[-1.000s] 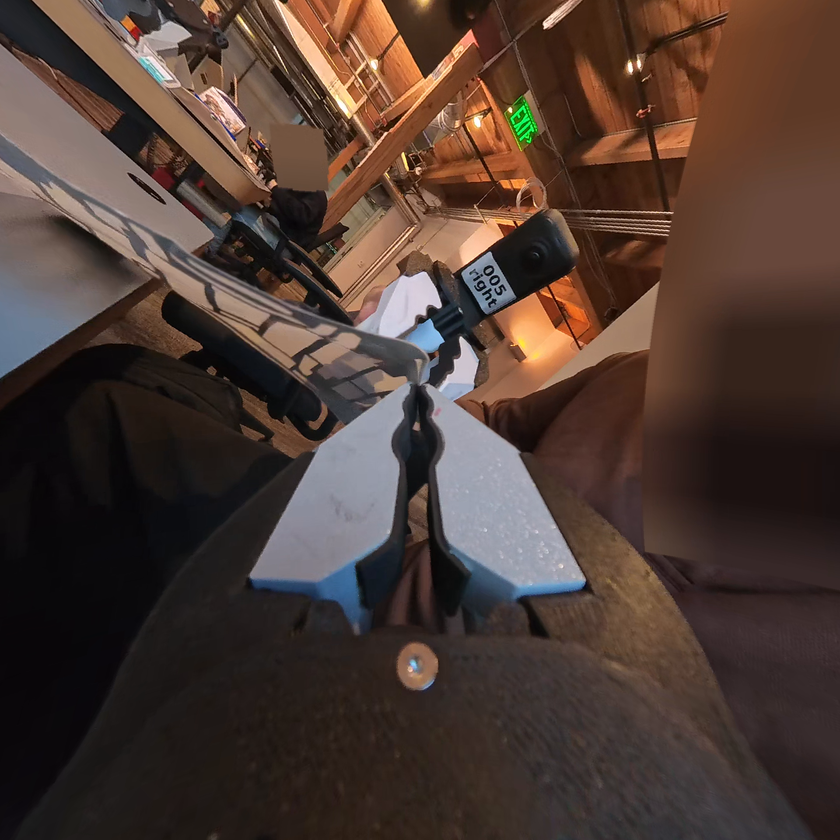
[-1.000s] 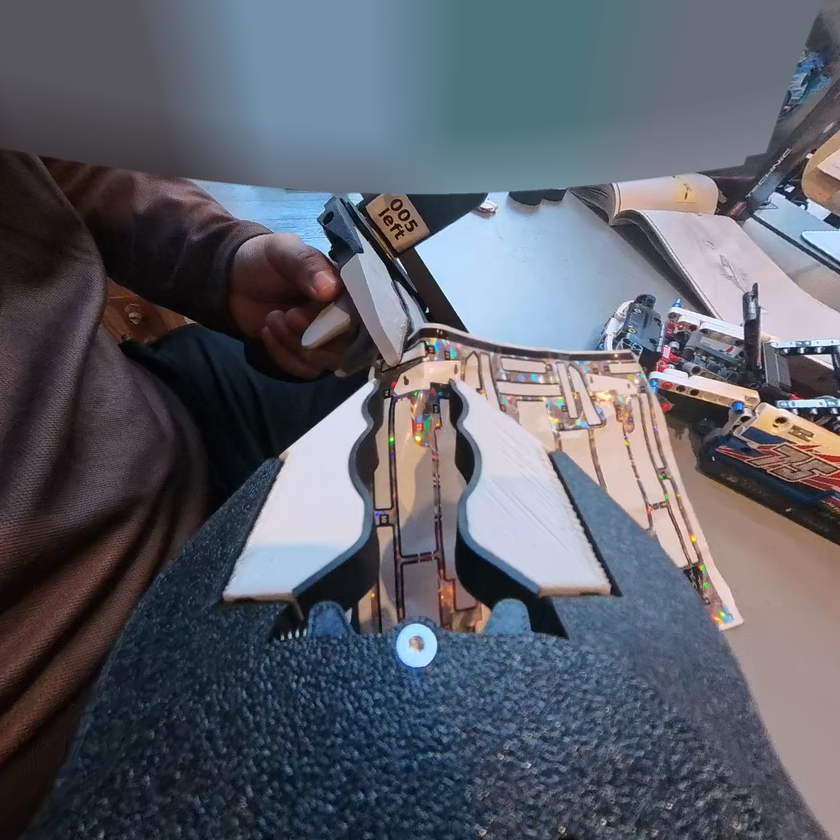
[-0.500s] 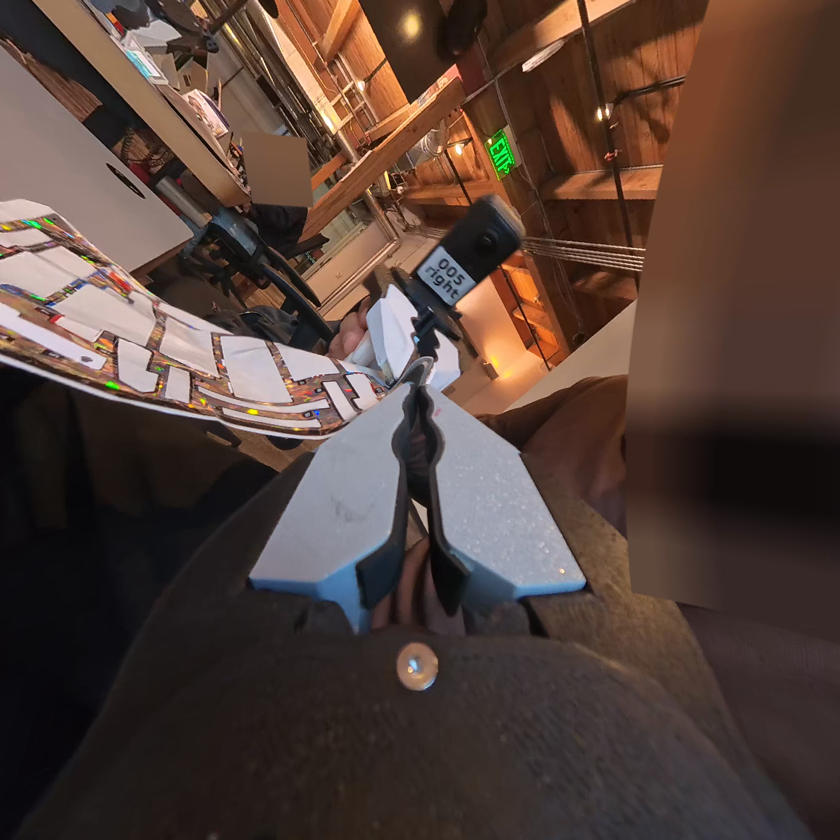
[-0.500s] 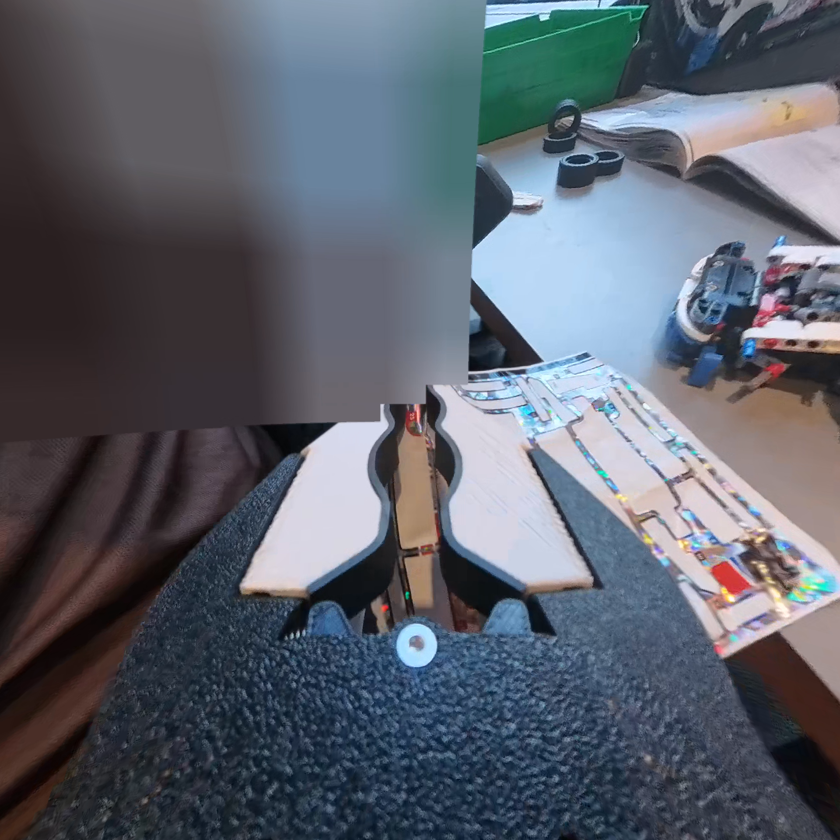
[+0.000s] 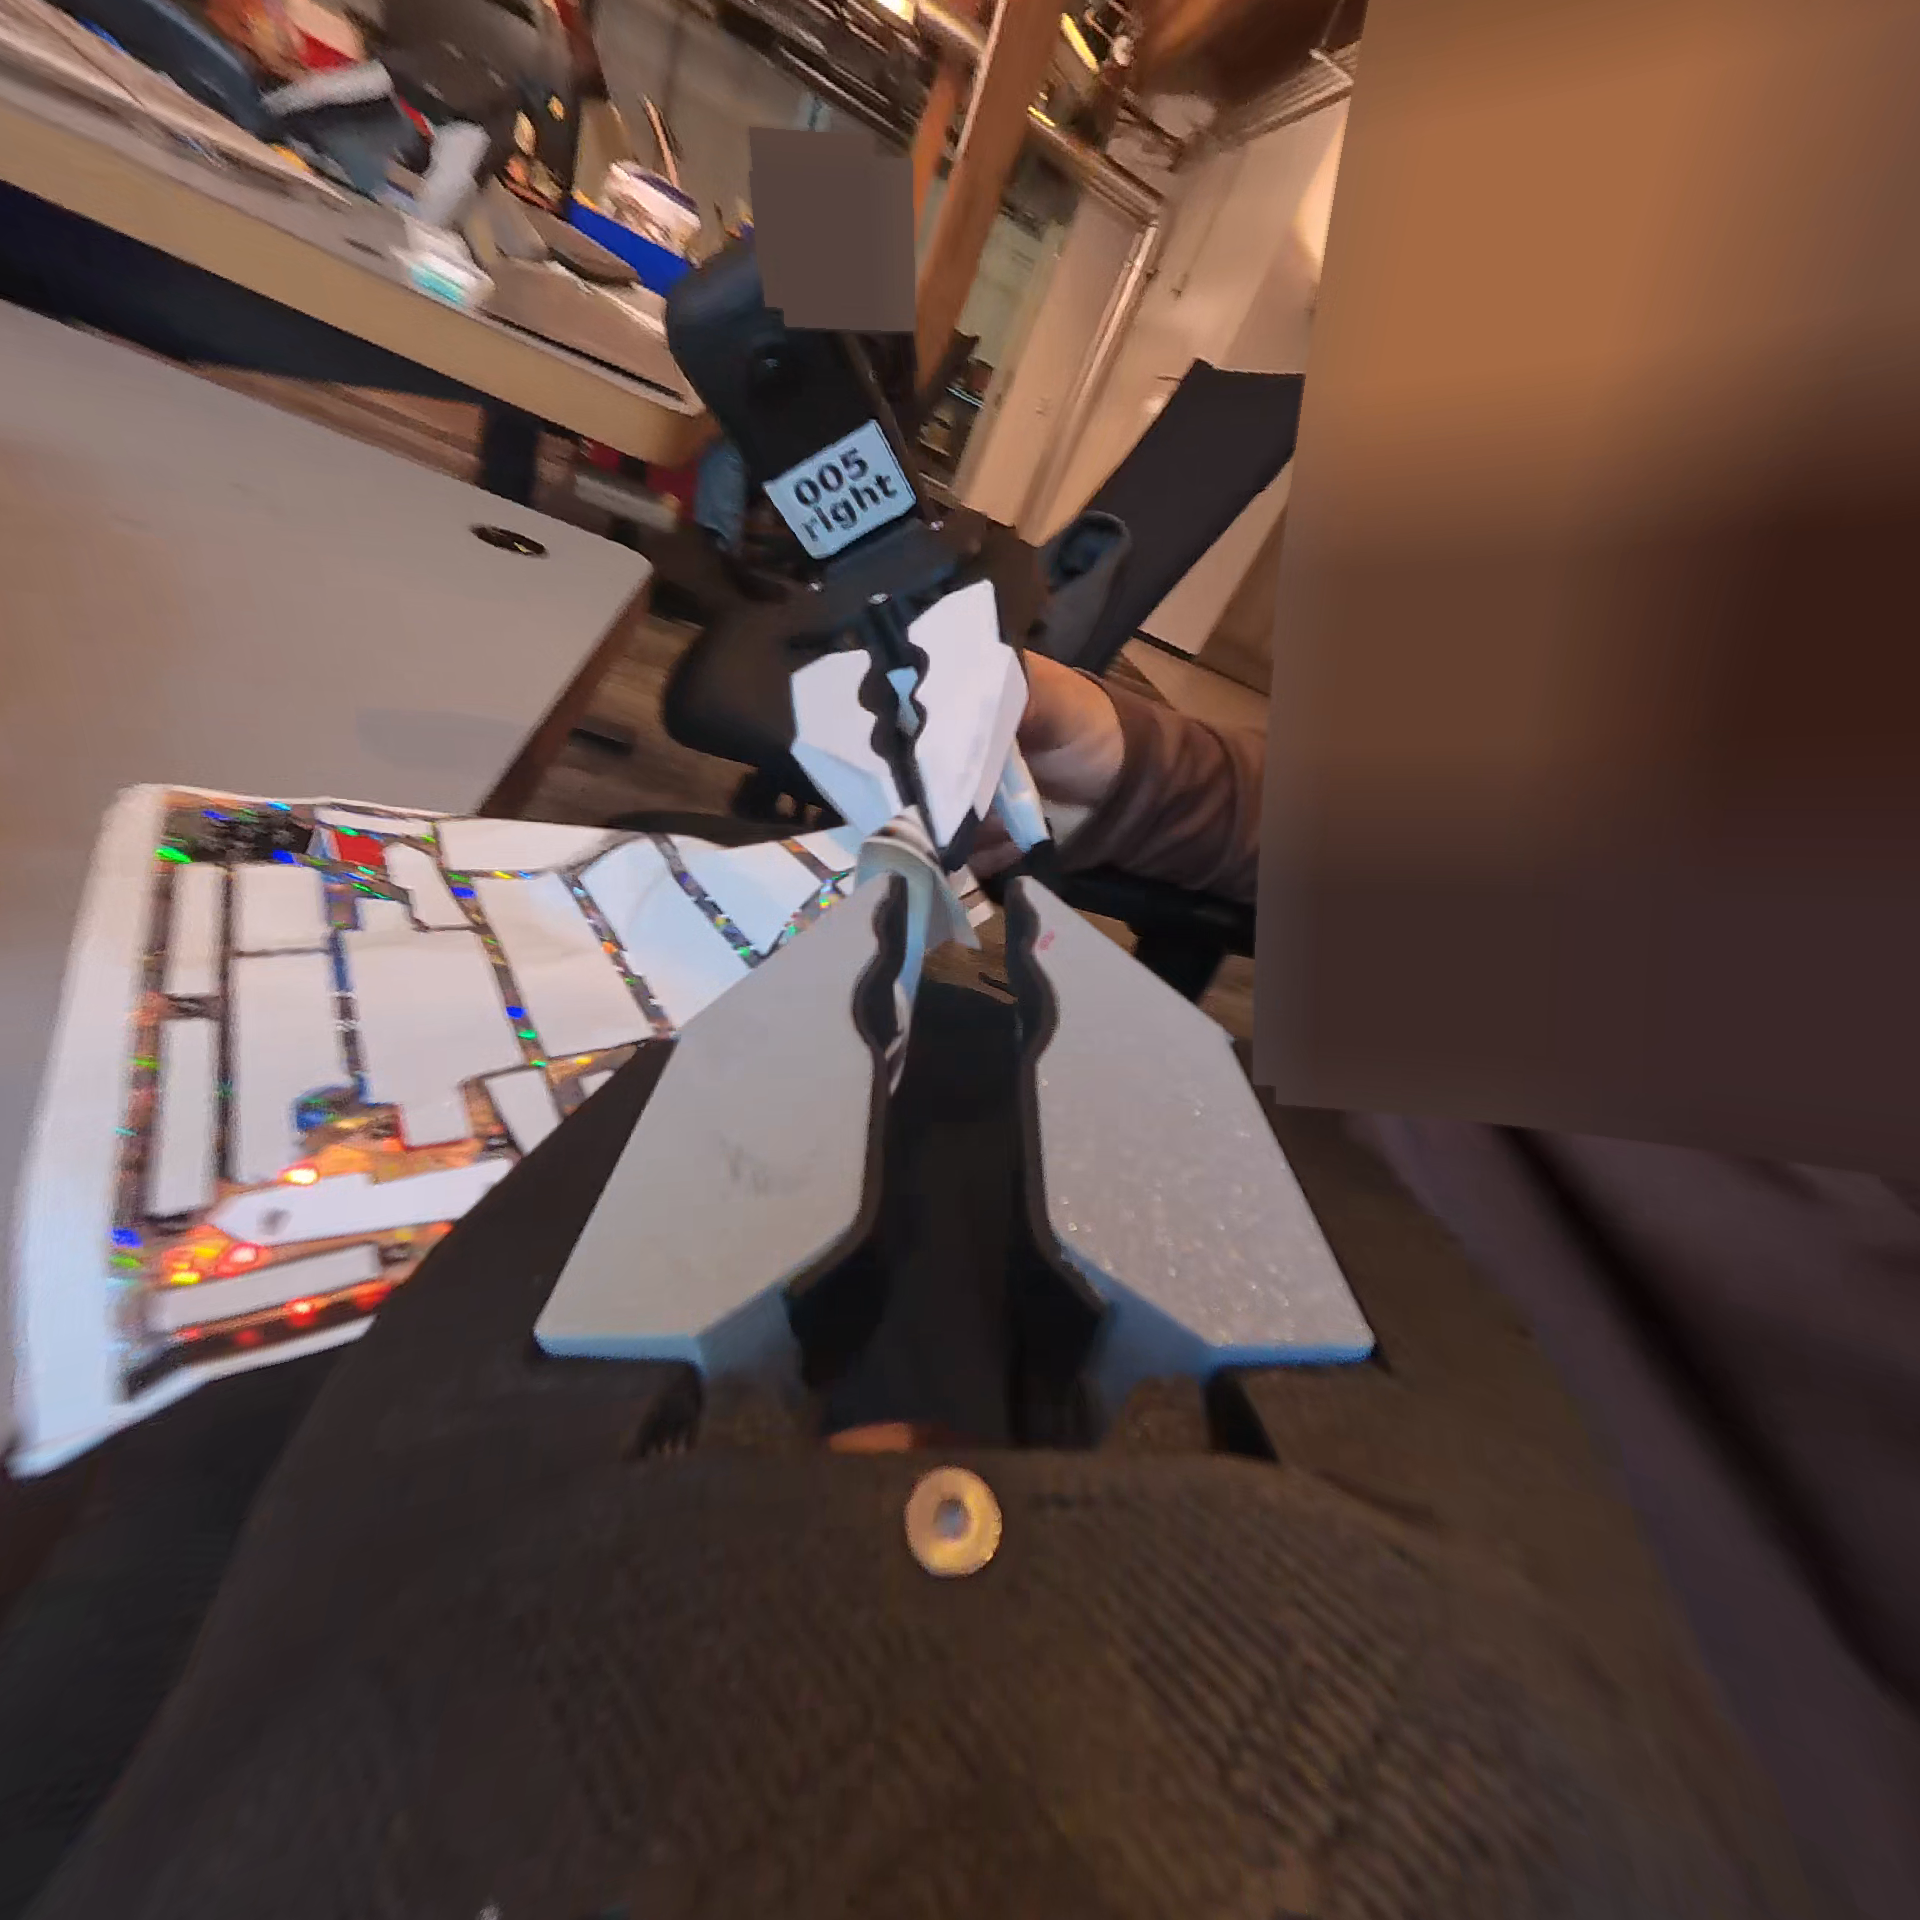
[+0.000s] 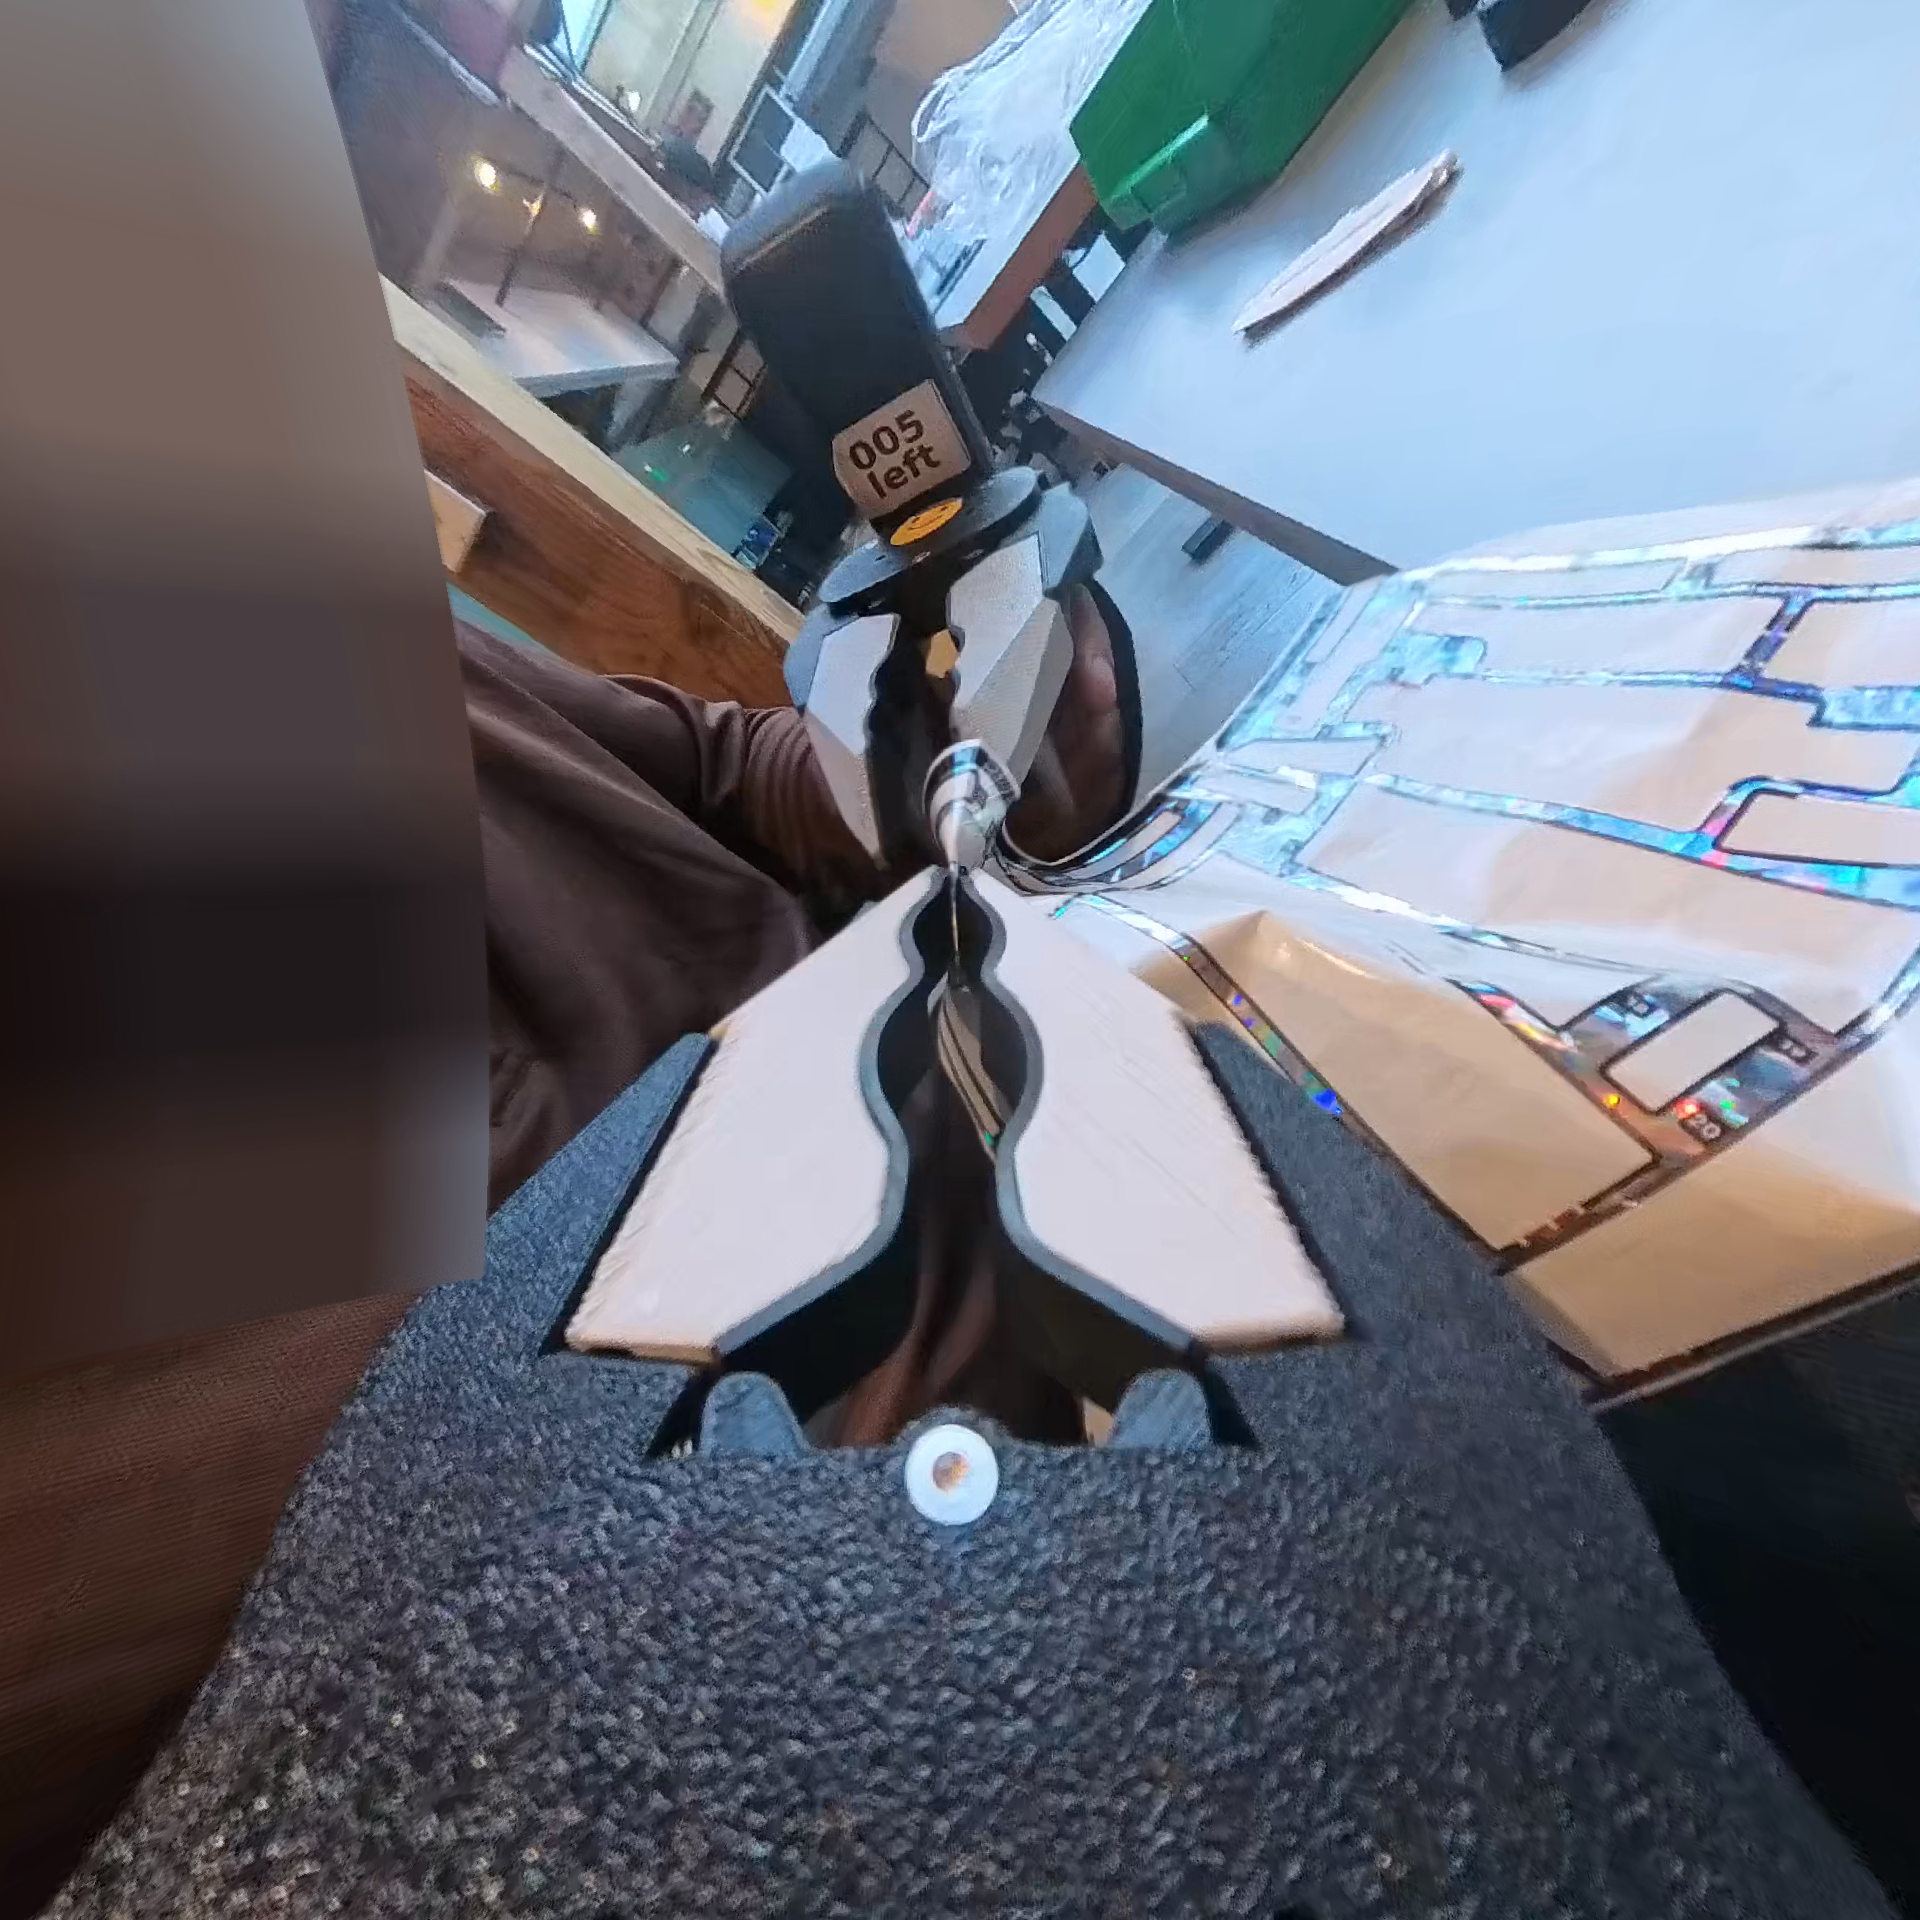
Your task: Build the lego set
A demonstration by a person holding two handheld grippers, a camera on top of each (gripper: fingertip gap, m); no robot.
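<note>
The left gripper (image 5: 951, 914), clamped tight on the corner of the holographic sticker sheet (image 5: 312, 1039) half a second ago, now stands with its jaws parted, a curl of the sheet's edge lying against its left finger and not pinched. The right gripper (image 6: 954, 902) has closed to a pinch on a narrow peeled sticker strip (image 6: 961, 1081) that runs back between its fingers; earlier those jaws stood apart over the sheet. The two tools now face each other tip to tip, and both views have swung: the lego car and open booklet seen from the right wrist before are out of frame, leaving a grey table (image 6: 1558, 312) with a green bin (image 6: 1195, 114) on it. The sheet droops off the table edge (image 5: 260, 644) toward the person's lap, its far end cut off. Motion blur smears the sheet's print, and where strip meets sheet at the tips is too crumpled to read. Large mosaic patches hide one side of each view.
</note>
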